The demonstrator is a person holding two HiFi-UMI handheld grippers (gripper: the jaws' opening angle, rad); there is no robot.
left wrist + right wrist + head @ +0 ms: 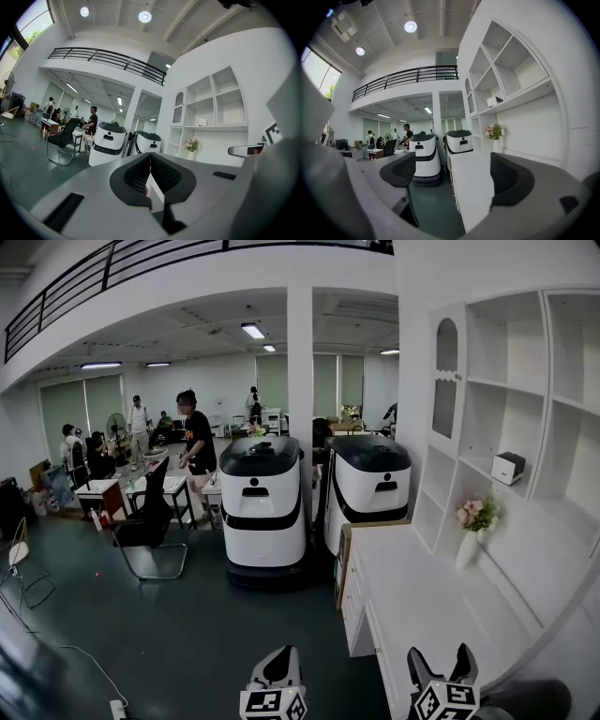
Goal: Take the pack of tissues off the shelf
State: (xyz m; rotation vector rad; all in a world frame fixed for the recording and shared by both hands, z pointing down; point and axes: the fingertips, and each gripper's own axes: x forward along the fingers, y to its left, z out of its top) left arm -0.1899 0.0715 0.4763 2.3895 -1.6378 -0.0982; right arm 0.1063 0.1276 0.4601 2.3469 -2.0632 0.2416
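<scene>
Small white box-shaped pack of tissues (507,468) with one dark face: sits on a board of the tall white open shelving unit (545,371) at the right of the room, in the compartment directly above the white vase of pink flowers (469,542). The vase stands on the long white bench (412,601) under the shelves. The pack is upright and alone in its compartment. It shows in all three views, only as a pale block in the left gripper view (202,122) and the right gripper view (493,101). It is too small for any print or wrapping detail, and I cannot tell whether the dark face is an opening or a label. Left gripper (150,164): black ribbed pads pressed together, nothing between them. Right gripper (454,176): pads spread wide, only the bench edge and the floor visible in the gap, nothing held. Both are low and near, well apart from the pack. In the head view the bottom edge cuts off the left gripper (277,667) and the right gripper (441,664), so only jaw tips and marker cubes show. The right edge of that view cuts off the shelving. Two white-and-black wheeled machines (263,507) stand left of the bench.
</scene>
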